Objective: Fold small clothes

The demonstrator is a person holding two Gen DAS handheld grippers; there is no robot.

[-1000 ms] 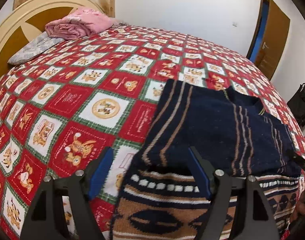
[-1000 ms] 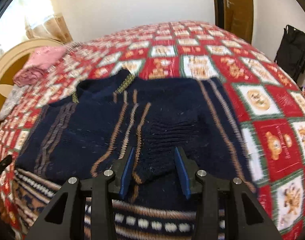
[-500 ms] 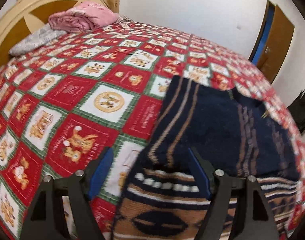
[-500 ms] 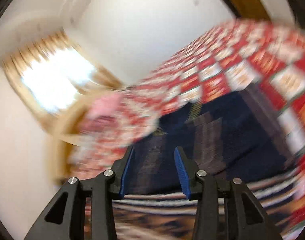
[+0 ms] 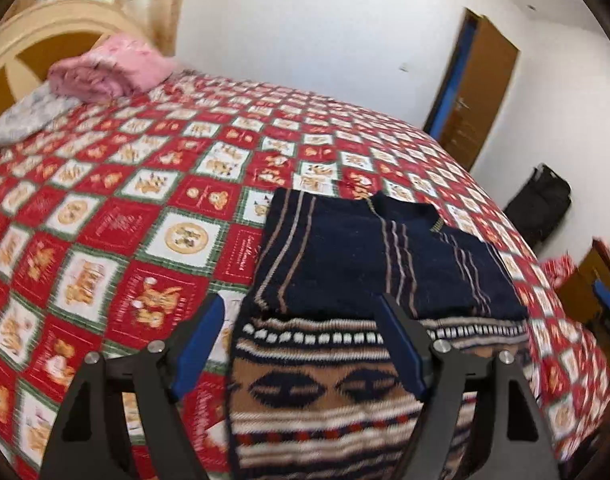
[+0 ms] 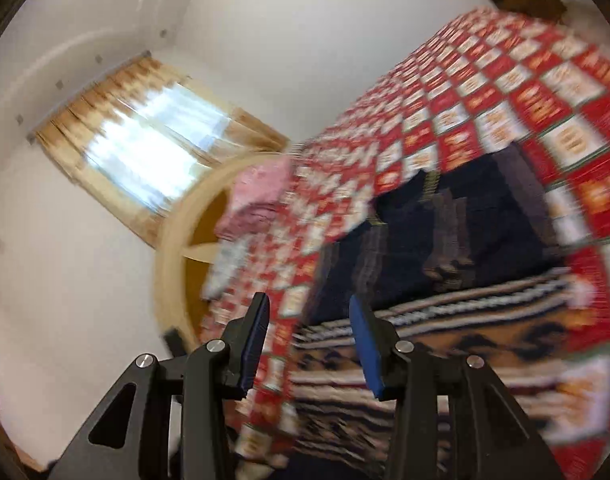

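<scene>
A navy sweater [image 5: 369, 264] with tan stripes and a patterned brown and white hem lies on the red patchwork bedspread [image 5: 117, 216], its sleeves folded in over the body. My left gripper [image 5: 301, 312] is open and empty, raised above the sweater's hem at its left side. My right gripper [image 6: 309, 312] is open and empty, lifted and tilted, with the sweater [image 6: 445, 236] blurred ahead to the right.
A folded pink blanket [image 5: 109, 68] and a grey pillow [image 5: 21, 120] lie by the wooden headboard [image 5: 45, 40]. A brown door [image 5: 477, 92] and a black bag [image 5: 541, 204] stand to the right of the bed. A curtained window [image 6: 145, 152] is behind the headboard.
My right gripper has let go of the sweater, lifted and swung leftward, tilting hard. My left gripper has risen and pulled back a little, still open.
</scene>
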